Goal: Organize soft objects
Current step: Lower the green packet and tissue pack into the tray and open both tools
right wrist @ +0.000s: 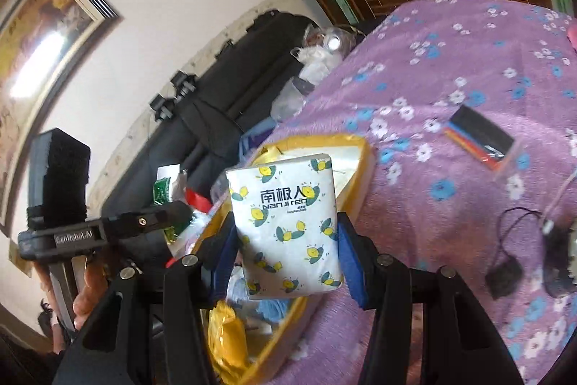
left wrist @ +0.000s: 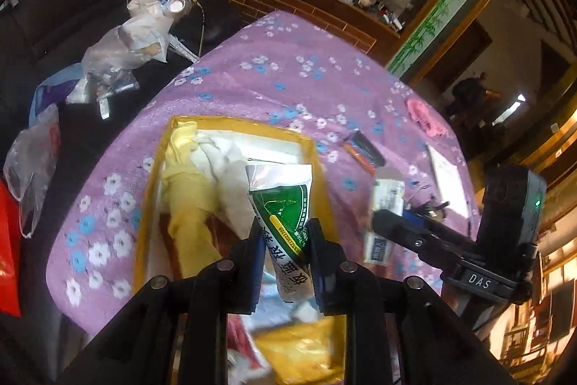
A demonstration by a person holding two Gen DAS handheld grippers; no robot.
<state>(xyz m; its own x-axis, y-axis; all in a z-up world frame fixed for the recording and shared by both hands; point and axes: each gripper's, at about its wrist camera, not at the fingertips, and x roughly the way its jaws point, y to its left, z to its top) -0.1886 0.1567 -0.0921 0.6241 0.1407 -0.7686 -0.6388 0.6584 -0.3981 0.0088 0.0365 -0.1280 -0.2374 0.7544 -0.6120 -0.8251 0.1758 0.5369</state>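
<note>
My left gripper (left wrist: pixel 285 237) was clamped on a green-and-white sachet (left wrist: pixel 285 204), held upright above the open yellow box (left wrist: pixel 230 128), which sat on the purple floral cloth (left wrist: pixel 288 74). The left wrist view showed the box interior: a yellow cloth (left wrist: pixel 191 201) and a white cloth (left wrist: pixel 223 150) bunched at its far end. That view also showed my right gripper (left wrist: pixel 387 217) from the side; from that angle I could not tell how its jaws stood, only that a white pack was at its tip.

The right wrist view settled this. My right gripper (right wrist: pixel 288 240) was closed on a tissue pack (right wrist: pixel 288 226) printed with yellow-and-green motifs, both blue pads (right wrist: pixel 351 258) pressed against its sides, the pack held over the yellow box (right wrist: pixel 360 147). Here the left gripper (right wrist: pixel 176 208) appeared at the left edge, the green sachet (right wrist: pixel 164 188) visible beyond it.

Only the right view showed a black cord with a small black pouch (right wrist: pixel 505 273) on the cloth at the right. Both views showed a flat pack of colored strips (right wrist: pixel 479 139) lying on the cloth beyond the box. Only the left view showed a pink fuzzy item (left wrist: pixel 425 116) near the cloth's far edge.
</note>
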